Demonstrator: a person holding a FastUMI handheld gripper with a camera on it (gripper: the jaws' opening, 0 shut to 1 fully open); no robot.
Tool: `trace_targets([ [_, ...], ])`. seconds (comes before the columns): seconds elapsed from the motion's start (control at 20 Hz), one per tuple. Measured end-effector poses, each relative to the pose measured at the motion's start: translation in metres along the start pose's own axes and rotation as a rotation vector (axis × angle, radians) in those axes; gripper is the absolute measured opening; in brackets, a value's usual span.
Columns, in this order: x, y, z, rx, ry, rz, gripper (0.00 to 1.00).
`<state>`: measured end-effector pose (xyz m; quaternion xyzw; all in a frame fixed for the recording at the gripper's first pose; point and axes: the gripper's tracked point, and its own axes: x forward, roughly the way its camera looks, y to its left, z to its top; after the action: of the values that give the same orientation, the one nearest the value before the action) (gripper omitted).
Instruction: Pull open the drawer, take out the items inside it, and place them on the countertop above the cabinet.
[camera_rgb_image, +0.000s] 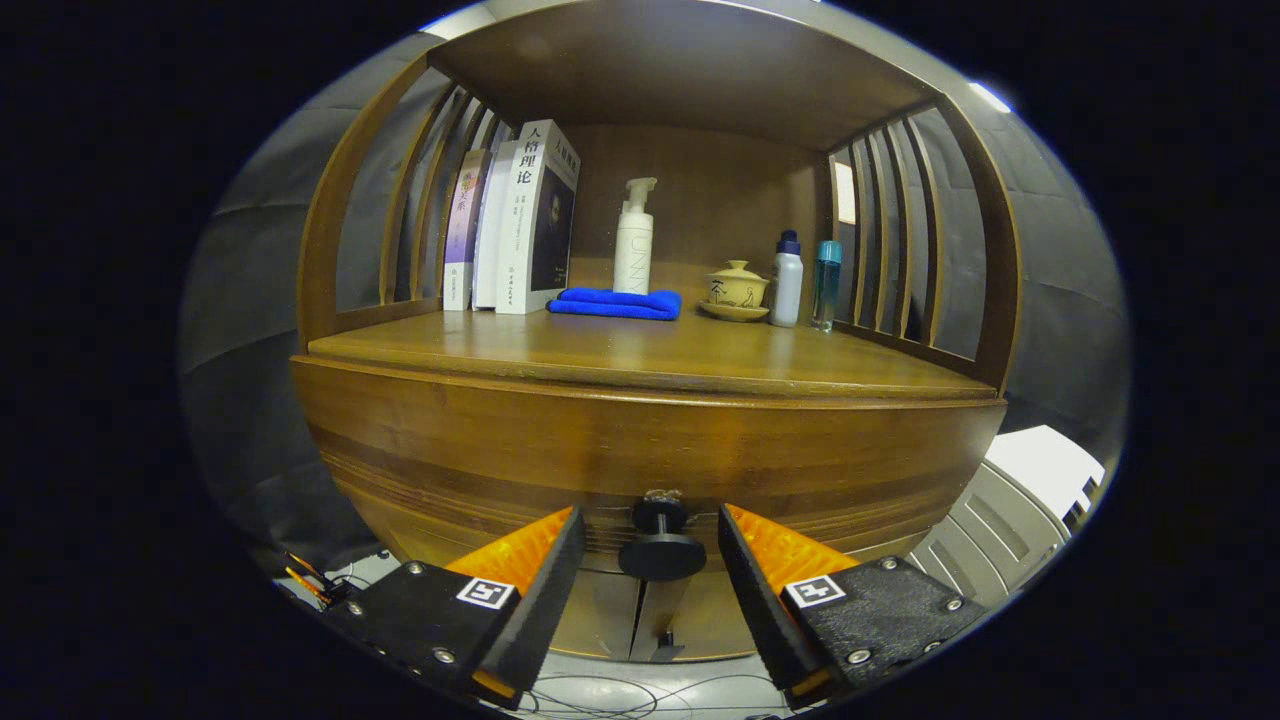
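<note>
The gripper is lined up on the drawer knob, a dark round knob on a short stem sticking out of the drawer front of the wooden cabinet. The jaws stand open, one finger on each side of the knob, and there is a gap on both sides, so nothing is gripped yet. The drawer looks fully shut, its front flush under the edge of the desk, and whatever lies inside is hidden. The step in hand seems to be taking hold of the knob. To do it well, the fingers should go a little farther forward so the pads close on the narrow stem behind the round head, not on the head's rim, where they could slide off. From this low angle I cannot quite tell whether the fingertips are level with the stem or slightly below it, so a small lift may be needed before closing. Once both pads press evenly, the pull should run straight back, square to the drawer front, slow at first in case it sticks. The desk already carries books, a folded blue cloth, a pump bottle, a lidded cup on a saucer and two small bottles toward the back; its front strip is bare and looks like the easiest place for the items.
</note>
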<state>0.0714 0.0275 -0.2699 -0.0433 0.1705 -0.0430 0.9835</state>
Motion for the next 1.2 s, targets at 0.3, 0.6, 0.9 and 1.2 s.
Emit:
trace_targets([
  [0.3, 0.0091, -0.0057, -0.0051, -0.043, -0.005, -0.02, 0.57],
  [0.6, 0.0096, -0.0058, -0.0072, 0.107, -0.054, 0.012, 0.45],
  [0.9, 0.0103, -0.0064, -0.0091, 0.135, -0.097, -0.001, 0.32],
  [1.2, 0.0037, -0.0075, -0.0109, 0.121, -0.103, 0.001, 0.28],
])
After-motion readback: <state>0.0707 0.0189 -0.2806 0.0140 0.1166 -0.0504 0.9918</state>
